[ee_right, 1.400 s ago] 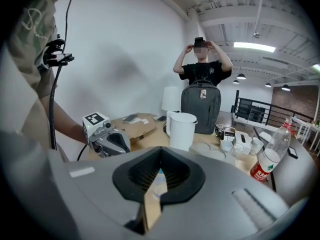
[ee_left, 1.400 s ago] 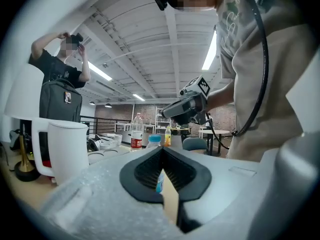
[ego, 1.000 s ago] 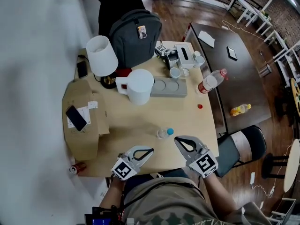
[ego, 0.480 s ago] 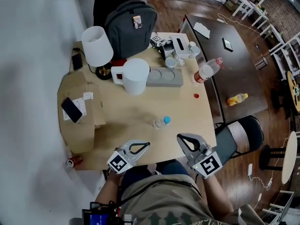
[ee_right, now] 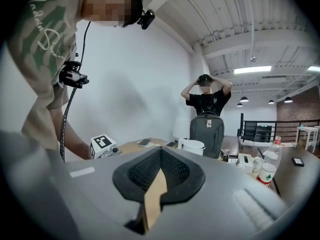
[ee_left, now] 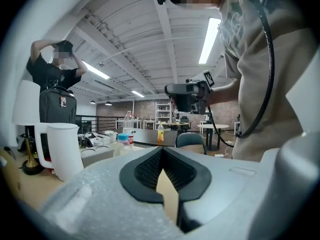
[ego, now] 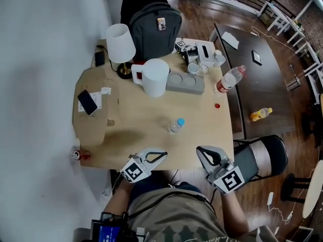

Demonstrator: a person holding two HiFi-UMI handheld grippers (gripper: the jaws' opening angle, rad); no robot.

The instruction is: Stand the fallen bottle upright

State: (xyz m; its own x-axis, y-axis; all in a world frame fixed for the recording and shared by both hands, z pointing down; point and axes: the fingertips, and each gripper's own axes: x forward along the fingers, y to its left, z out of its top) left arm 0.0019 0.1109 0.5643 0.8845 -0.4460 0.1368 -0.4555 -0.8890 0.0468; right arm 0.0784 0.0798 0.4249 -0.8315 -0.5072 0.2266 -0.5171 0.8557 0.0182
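A small clear bottle with a blue cap (ego: 175, 125) stands near the middle of the wooden table (ego: 136, 135); in the left gripper view this bottle (ee_left: 122, 140) looks upright. A larger red-capped bottle (ego: 229, 78) stands at the table's right edge, with a loose red cap (ego: 217, 105) near it. My left gripper (ego: 163, 155) and right gripper (ego: 200, 150) hover at the near table edge, both shut and empty, well short of the small bottle. Seen from their own cameras, the left gripper (ee_left: 161, 151) and right gripper (ee_right: 160, 151) have jaws pressed together.
A white jug (ego: 154, 77), lamp (ego: 121, 43), grey backpack (ego: 156, 24), grey tray (ego: 185, 82) and cups crowd the far side. A cardboard box with a phone (ego: 88, 103) is at left. A dark table (ego: 262, 84) with a yellow bottle (ego: 260, 115) and a chair (ego: 262, 155) are at right.
Both grippers have drawn back from over the table toward its near edge, away from the small bottle; they stay shut. The head view has shifted.
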